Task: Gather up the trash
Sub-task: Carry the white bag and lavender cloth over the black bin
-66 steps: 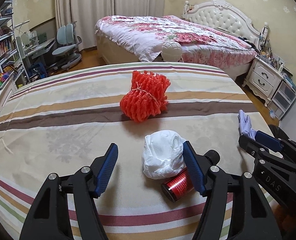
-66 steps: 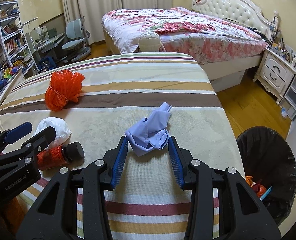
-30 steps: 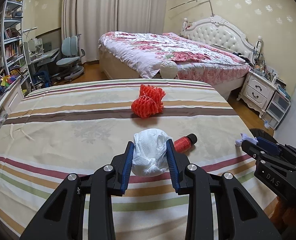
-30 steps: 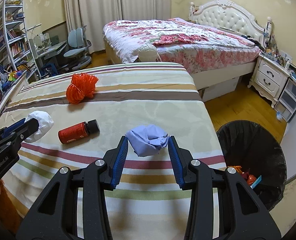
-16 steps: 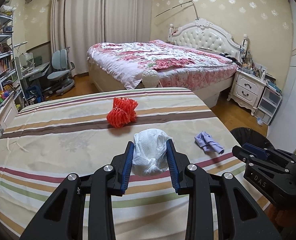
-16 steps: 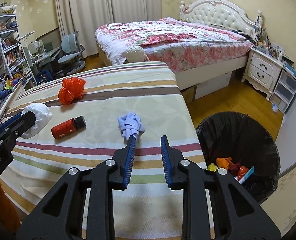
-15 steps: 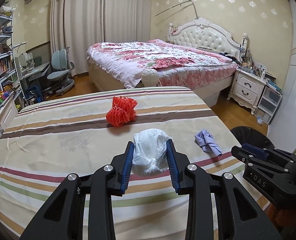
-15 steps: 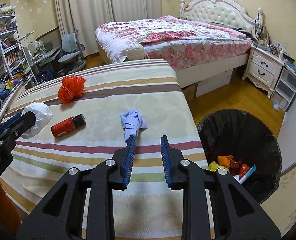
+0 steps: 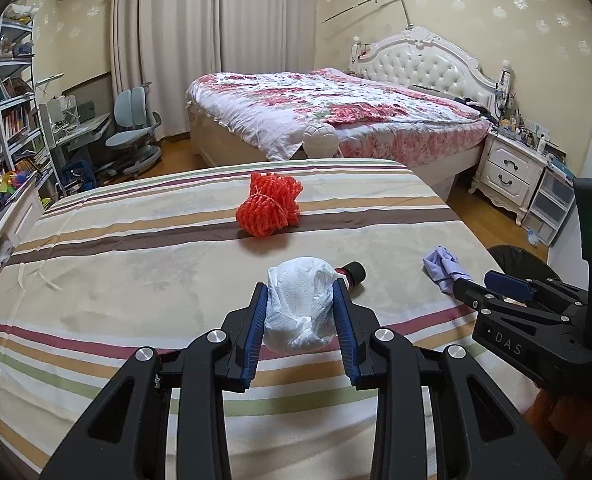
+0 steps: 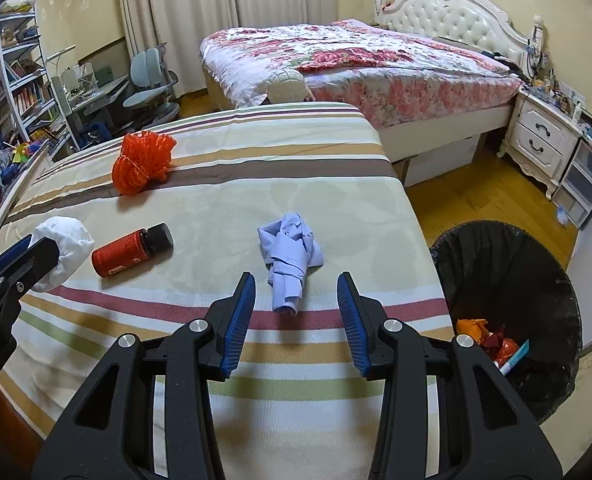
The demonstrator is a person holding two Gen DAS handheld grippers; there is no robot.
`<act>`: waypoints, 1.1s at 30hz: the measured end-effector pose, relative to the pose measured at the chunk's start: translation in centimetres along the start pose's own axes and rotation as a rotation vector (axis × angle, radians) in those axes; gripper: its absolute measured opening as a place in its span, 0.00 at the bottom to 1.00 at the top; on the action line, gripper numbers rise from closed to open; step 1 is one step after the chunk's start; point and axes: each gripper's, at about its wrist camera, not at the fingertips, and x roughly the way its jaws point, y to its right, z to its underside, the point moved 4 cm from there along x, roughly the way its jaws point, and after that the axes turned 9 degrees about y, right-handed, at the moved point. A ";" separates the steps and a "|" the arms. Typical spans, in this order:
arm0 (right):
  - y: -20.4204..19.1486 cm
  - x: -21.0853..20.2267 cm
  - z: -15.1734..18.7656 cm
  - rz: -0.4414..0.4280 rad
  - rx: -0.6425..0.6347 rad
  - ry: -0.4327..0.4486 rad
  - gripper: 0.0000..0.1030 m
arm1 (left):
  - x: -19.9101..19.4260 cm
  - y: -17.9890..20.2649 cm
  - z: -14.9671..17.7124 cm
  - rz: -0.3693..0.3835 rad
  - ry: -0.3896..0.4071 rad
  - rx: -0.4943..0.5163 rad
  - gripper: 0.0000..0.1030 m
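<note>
1. Currently your left gripper (image 9: 299,307) has its jaws clamped on one white crumpled tissue wad (image 9: 301,309), held above the striped worktop (image 9: 136,264).
2. Your right gripper (image 10: 296,300) has just been opening; its jaws stand apart, with the near end of one blue crumpled cloth (image 10: 290,254) lying on the worktop between their tips, untouched by the pads.
3. Count four pieces of trash at the worktop: the wad, the cloth, one red bottle with a black cap (image 10: 132,250) lying on its side, and one orange foam net bundle (image 10: 142,162) further back.
4. One black-lined trash bin (image 10: 508,312) stands on the floor just off the worktop's right edge, with orange and red scraps already inside.
5. Around you: one bed with a floral cover (image 10: 356,56), one white nightstand (image 10: 544,136), a grey-blue desk chair (image 9: 134,136) and a bookshelf (image 9: 8,100).
6. Between the cloth and the bin only the worktop's edge intervenes.
</note>
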 end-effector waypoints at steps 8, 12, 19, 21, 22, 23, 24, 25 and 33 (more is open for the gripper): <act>-0.6 1.6 -0.1 -0.003 -0.022 -0.044 0.23 | 0.6 -1.1 0.3 -0.021 -0.018 -0.017 0.33; -0.5 1.2 0.2 -0.004 -0.018 -0.042 0.19 | 0.6 -1.1 0.2 -0.017 -0.015 -0.018 0.33; 1.0 -1.1 0.0 0.009 0.018 0.003 0.19 | 0.1 0.2 -0.1 0.007 -0.004 -0.012 0.33; 1.7 -1.9 -0.1 0.016 0.030 0.017 0.19 | -0.1 0.9 -0.3 0.018 0.003 -0.006 0.33; 2.2 -2.3 -0.1 0.021 0.037 0.025 0.19 | -0.2 1.4 -0.4 0.023 0.007 -0.002 0.33; 2.7 -2.8 -0.1 0.027 0.043 0.034 0.19 | -0.3 1.7 -0.5 0.029 0.010 0.001 0.33; 3.1 -3.2 -0.2 0.033 0.049 0.041 0.19 | -0.5 2.2 -0.6 0.037 0.015 0.005 0.33; 3.6 -3.7 -0.2 0.042 0.055 0.050 0.19 | -0.5 2.6 -0.7 0.042 0.018 0.008 0.33; 8.1 -6.9 -0.4 0.126 0.097 0.110 0.19 | -0.6 7.3 -1.8 0.120 0.034 0.041 0.33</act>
